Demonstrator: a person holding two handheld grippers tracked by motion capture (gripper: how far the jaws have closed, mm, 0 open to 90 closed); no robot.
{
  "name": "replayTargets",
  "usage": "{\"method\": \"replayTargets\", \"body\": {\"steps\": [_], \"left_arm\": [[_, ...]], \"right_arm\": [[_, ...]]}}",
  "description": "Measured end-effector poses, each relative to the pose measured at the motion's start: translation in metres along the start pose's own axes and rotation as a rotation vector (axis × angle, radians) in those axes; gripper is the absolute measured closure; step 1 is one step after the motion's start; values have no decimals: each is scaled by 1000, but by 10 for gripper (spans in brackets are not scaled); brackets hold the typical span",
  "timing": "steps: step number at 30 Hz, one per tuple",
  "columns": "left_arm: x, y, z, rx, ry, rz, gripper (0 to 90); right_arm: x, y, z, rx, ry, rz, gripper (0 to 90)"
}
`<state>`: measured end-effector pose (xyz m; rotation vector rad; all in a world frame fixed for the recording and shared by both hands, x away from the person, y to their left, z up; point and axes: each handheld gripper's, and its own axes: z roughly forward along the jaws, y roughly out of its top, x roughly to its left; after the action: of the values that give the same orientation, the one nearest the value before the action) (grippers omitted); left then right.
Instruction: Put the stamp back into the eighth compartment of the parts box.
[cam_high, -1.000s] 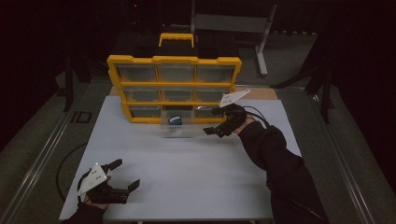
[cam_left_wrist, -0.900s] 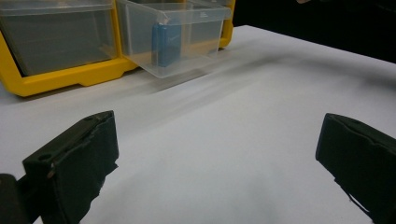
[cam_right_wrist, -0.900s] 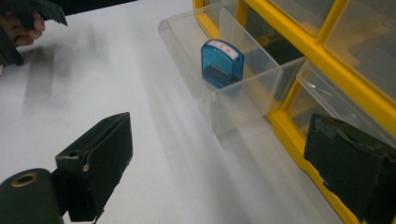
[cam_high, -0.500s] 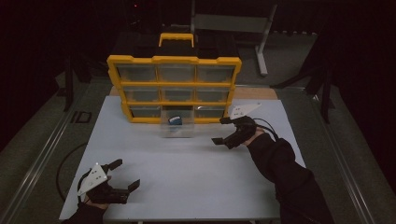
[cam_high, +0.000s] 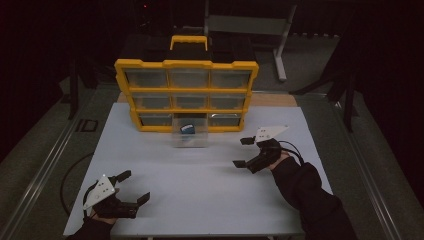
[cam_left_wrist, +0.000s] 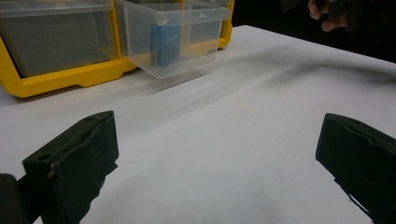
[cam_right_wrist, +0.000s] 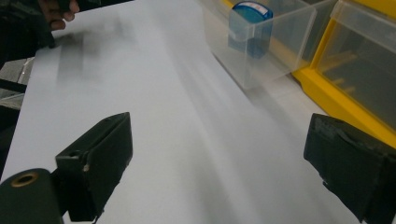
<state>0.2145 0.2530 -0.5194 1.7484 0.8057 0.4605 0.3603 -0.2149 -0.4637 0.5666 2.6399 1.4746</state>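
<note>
Item 1: right gripper (cam_high: 243, 152). We hold it over the right half of the tabletop, well in from the right edge, jaws spread wide with nothing between them, the forearm in a dark sleeve (cam_high: 305, 192) coming in from the near right corner. The jaws point left and away, toward the pulled-out drawer.

Item 2: left gripper (cam_high: 134, 186). We hold it low near the near left corner of the tabletop, jaws likewise parted and empty, pointing right and slightly away.

Item 3: clear drawer (cam_high: 189, 135). Drawn out of the middle bay of the cabinet's bottom row, resting toward the far edge of the tabletop, about midway across. Inside it stands a small blue object (cam_high: 188, 129), upright in the left gripper view (cam_left_wrist: 164, 43), with a rounded top in the right gripper view (cam_right_wrist: 251, 25).

Item 4: yellow drawer cabinet (cam_high: 186, 94). Three rows of three clear drawers, black carry handle framed in yellow on top, standing at the far edge.

Item 5: white tabletop (cam_high: 200, 200). Bare between grippers and drawer.

Item 6: surroundings. Dark room; grey floor around the table, a grey metal stand (cam_high: 280, 45) beyond the cabinet.
</note>
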Motion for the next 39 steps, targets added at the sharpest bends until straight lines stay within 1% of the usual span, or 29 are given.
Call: {"method": "replayTargets", "body": {"steps": [2, 3, 4, 5, 6, 7, 8, 9, 10, 13, 16, 19, 20, 27, 28, 29, 31, 33, 35, 38, 39], "left_arm": [[0, 0, 0, 2, -1, 2, 4], [0, 0, 0, 2, 0, 3, 4], [0, 0, 0, 2, 0, 3, 4], [0, 0, 0, 1, 0, 2, 4], [0, 0, 0, 1, 0, 2, 4], [0, 0, 0, 1, 1, 1, 4], [0, 0, 0, 1, 1, 1, 4], [0, 0, 0, 3, 0, 3, 4], [0, 0, 0, 3, 0, 3, 4], [0, 0, 1, 4, -1, 5, 4], [0, 0, 1, 2, -1, 3, 4], [0, 0, 1, 3, -2, 5, 4], [0, 0, 1, 3, -2, 5, 4], [-1, 0, 1, 3, -4, 6, 4], [-1, 0, 1, 3, -4, 6, 4], [-1, 0, 2, 3, -3, 6, 4], [-1, 0, 2, 2, -3, 5, 4], [-1, 0, 2, 3, -3, 4, 4], [-1, 0, 2, 4, -3, 5, 4], [-1, 0, 2, 6, -3, 5, 4], [-1, 1, 2, 6, -1, 5, 4]], "right_arm": [[2, -3, -1, 0, -4, 1, 84], [4, -9, -2, -4, -5, 7, 84], [4, -9, -2, -4, -5, 7, 84], [7, -16, -3, -7, -5, 8, 84], [7, -16, -3, -7, -5, 8, 84], [9, -21, -3, -11, -11, 9, 84], [9, -21, -3, -11, -11, 9, 84], [11, -27, -3, -9, -13, 14, 84], [11, -27, -3, -9, -13, 14, 84], [17, -36, -4, -2, -22, 11, 84], [18, -41, -5, -6, -31, 17, 84], [21, -51, -9, -11, -45, 25, 84], [21, -51, -9, -11, -45, 25, 84], [26, -69, -22, -19, -70, 55, 84], [26, -69, -22, -19, -70, 55, 84], [27, -74, -27, -29, -76, 63, 84], [28, -79, -32, -35, -90, 67, 84], [28, -81, -34, -37, -93, 73, 84], [30, -86, -42, -55, -113, 89, 84], [31, -90, -47, -61, -127, 94, 85], [32, -94, -51, -59, -147, 98, 84]]}}
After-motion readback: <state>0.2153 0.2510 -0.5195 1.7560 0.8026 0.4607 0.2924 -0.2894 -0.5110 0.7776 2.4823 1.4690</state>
